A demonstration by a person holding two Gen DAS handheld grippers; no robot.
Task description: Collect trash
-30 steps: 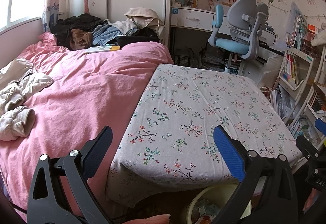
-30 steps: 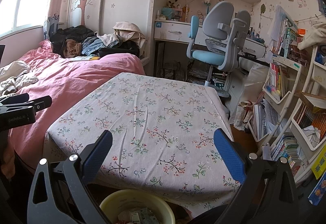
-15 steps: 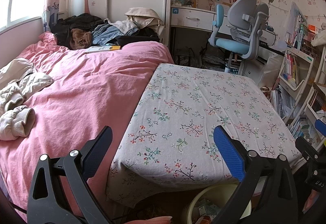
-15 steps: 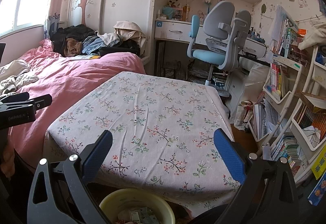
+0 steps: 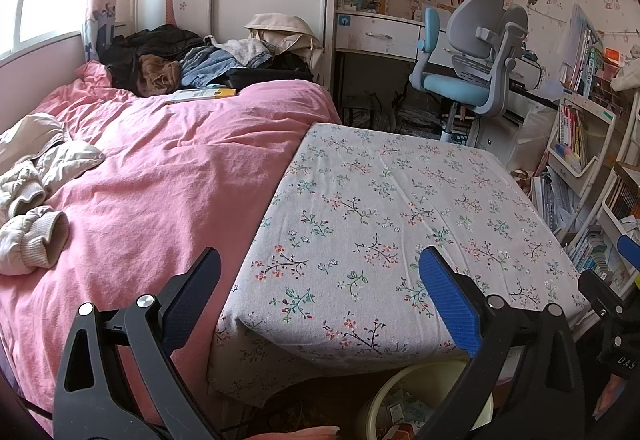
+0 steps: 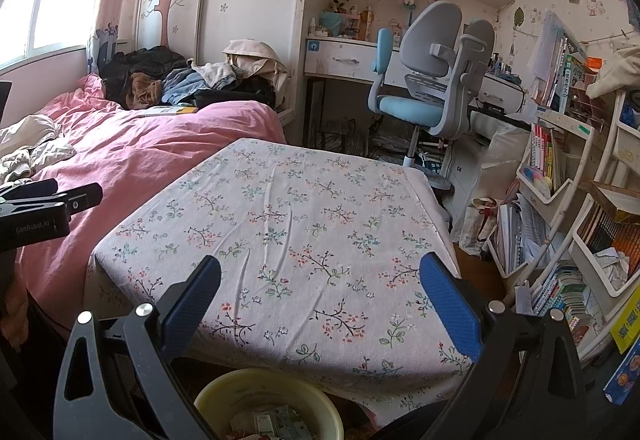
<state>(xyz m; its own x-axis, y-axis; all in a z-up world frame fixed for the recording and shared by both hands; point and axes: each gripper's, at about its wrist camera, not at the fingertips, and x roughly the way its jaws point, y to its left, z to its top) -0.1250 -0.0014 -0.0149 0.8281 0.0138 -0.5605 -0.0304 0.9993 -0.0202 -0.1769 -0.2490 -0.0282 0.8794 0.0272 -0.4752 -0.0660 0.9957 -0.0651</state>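
Both grippers hang spread wide and hold nothing above the near edge of the table (image 6: 304, 208), which wears a flowered cloth with no litter visible on it. The trash sits in the yellow bin (image 6: 276, 396) on the floor just under that near edge. With nothing left on the cloth, the sensible move is probably to scan the bed (image 5: 160, 168) at left before reaching.

The right gripper (image 6: 320, 300) looks straight down into the bin; the left gripper (image 5: 320, 296) sees only part of its rim, but more of the bed.
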